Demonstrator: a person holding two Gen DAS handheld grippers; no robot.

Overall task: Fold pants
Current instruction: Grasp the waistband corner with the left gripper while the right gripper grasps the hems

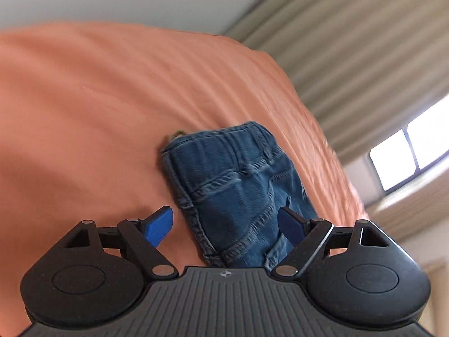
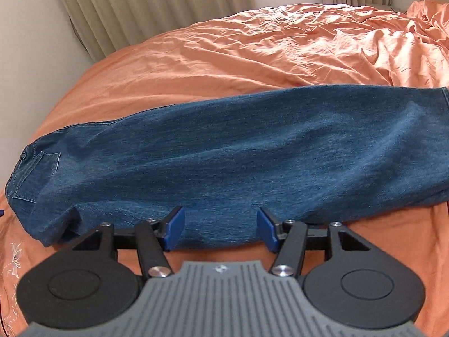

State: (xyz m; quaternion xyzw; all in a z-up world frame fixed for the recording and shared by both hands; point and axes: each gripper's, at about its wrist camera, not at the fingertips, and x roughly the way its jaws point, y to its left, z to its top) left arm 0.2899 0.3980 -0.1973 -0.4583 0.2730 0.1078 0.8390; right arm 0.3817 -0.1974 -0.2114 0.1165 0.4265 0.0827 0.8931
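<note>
Blue denim pants (image 2: 224,151) lie on the orange bed sheet (image 2: 252,56), folded lengthwise with the legs stacked, waist at the left and hems at the right. My right gripper (image 2: 221,229) is open, its blue pads over the near long edge of the legs, holding nothing. In the left wrist view the waistband end of the pants (image 1: 238,179) lies just ahead. My left gripper (image 1: 226,229) is open and empty, its right pad over the denim and its left pad over the sheet.
The orange sheet (image 1: 112,98) covers the bed and is rumpled at the far right (image 2: 393,33). Beige curtains (image 2: 154,8) and a window (image 1: 407,157) stand behind the bed. A white wall (image 2: 28,56) borders the left side.
</note>
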